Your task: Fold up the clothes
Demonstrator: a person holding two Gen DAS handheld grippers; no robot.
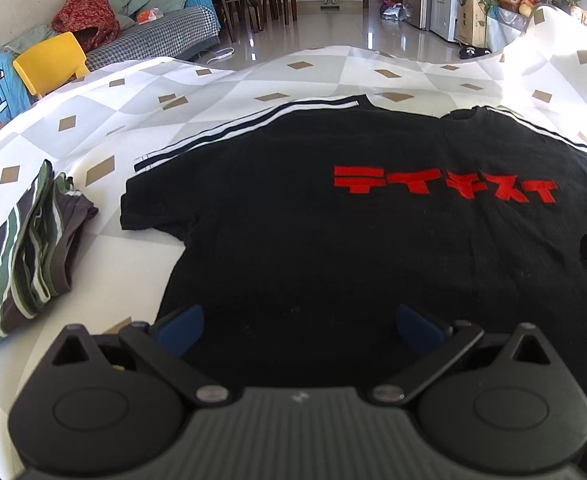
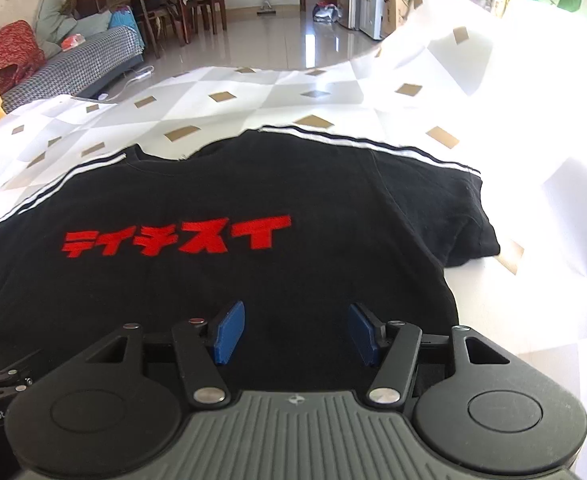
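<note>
Black T-shirt [image 1: 333, 248] w/ red lettering lies flat on a checked cloth [image 1: 221, 84], both grippers angled down over its lower half.

Left gripper [image 1: 299, 326]: jaws wide, nothing between. Right gripper [image 2: 295, 332]: jaws apart, nothing held, tilted down too. Folded striped garment [image 1: 25, 248] at 9 o'clock of shirt, just beside its sleeve.

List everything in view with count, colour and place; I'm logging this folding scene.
T-shirt: one, black with red lettering and white shoulder stripes, spread flat on the sheet.
Folded garment: one, green, white and dark stripes, left of the T-shirt.
Sheet: one, white and grey check with tan diamonds, under both.
Chair: one, yellow, beyond the sheet's left edge.
Sofa: one, grey houndstooth cover, far left.
Left hand-held gripper: black, blue pads, open over the hem.
Right hand-held gripper: same, open.
</note>
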